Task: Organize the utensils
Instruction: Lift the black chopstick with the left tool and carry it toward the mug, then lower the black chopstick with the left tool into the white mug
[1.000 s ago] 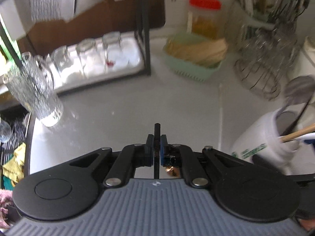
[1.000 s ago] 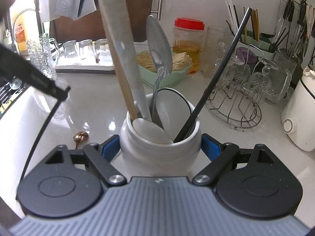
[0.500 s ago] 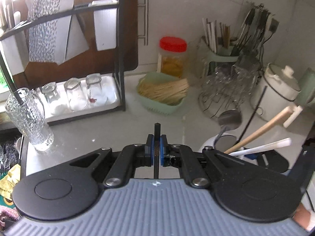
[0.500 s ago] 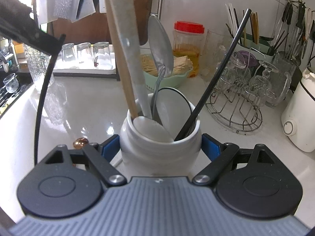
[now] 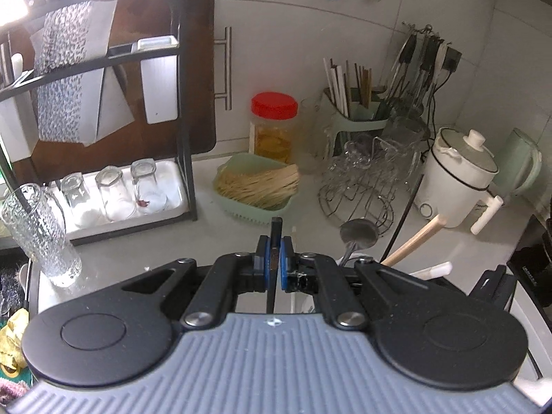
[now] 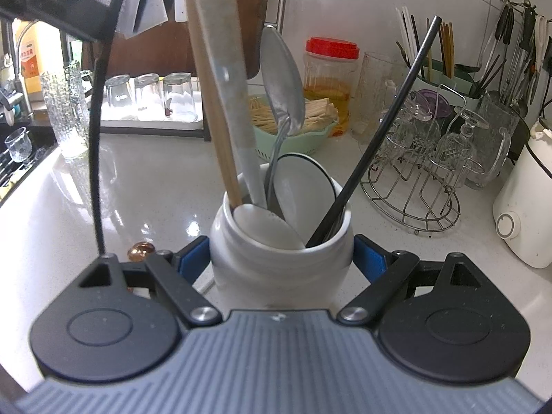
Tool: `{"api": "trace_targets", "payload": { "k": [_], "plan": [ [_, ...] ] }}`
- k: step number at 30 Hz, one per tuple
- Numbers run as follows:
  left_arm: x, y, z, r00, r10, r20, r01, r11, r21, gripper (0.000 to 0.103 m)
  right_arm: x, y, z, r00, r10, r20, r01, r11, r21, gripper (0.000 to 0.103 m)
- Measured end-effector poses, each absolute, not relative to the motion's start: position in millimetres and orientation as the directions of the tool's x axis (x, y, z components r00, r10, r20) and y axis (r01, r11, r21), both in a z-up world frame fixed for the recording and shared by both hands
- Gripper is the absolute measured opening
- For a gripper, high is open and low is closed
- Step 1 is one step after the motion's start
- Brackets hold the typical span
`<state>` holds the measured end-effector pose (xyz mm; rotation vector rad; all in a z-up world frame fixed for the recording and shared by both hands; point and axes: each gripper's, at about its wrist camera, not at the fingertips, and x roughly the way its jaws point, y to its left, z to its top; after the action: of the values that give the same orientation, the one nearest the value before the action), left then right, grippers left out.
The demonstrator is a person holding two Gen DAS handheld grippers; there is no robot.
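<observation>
Left gripper (image 5: 272,265) raised since earlier frame, fingers clamped on thin black utensil (image 6: 95,158), stiff, light, slippery, gripped at handle end; right gripper (image 6: 281,258) fingers hold heavy, fragile jar (image 6: 281,258) on desk (image 6: 155,186).

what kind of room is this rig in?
Most likely a home kitchen counter: a drying rack of upturned glasses, a white utensil crock holding spoons and spatulas, a red-lidded jar, and a small white electric cooker.
</observation>
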<state>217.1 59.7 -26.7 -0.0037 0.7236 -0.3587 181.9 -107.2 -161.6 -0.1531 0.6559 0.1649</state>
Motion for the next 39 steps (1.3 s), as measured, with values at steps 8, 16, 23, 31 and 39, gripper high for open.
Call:
{"api": "trace_targets", "payload": {
  "k": [8,16,23,31,39],
  "plan": [
    [218.7,55.3,-11.0,0.705,-0.337,-0.624,0.346,0.932,-0.111,0.006,181.6,-107.2,-162.2,0.784,0.104,-0.612,-0.198,0.976,-0.088,0.090],
    [219.0,48.0,11.5,0.726,-0.357,-0.587,0.373,0.923,-0.099,0.006,180.5,-107.3,-162.3,0.786,0.104,-0.609,-0.199,0.976,-0.089,0.090],
    [216.4,40.2,42.8,0.739,-0.399,-0.543,0.413,0.905,-0.103,0.006,180.5,-107.4,-162.3,0.786,0.105,-0.609,-0.200,0.976,-0.090,0.090],
    [211.2,29.8,75.6,0.754,-0.432,-0.496,0.450,0.889,-0.091,0.006,180.6,-107.3,-162.2,0.787,0.105,-0.608,-0.200,0.976,-0.090,0.090],
    [205.6,16.2,97.0,0.756,-0.451,-0.475,0.490,0.870,-0.046,0.006,180.3,-107.1,-162.3,0.787,0.105,-0.608,-0.199,0.976,-0.089,0.090]
  ]
}}
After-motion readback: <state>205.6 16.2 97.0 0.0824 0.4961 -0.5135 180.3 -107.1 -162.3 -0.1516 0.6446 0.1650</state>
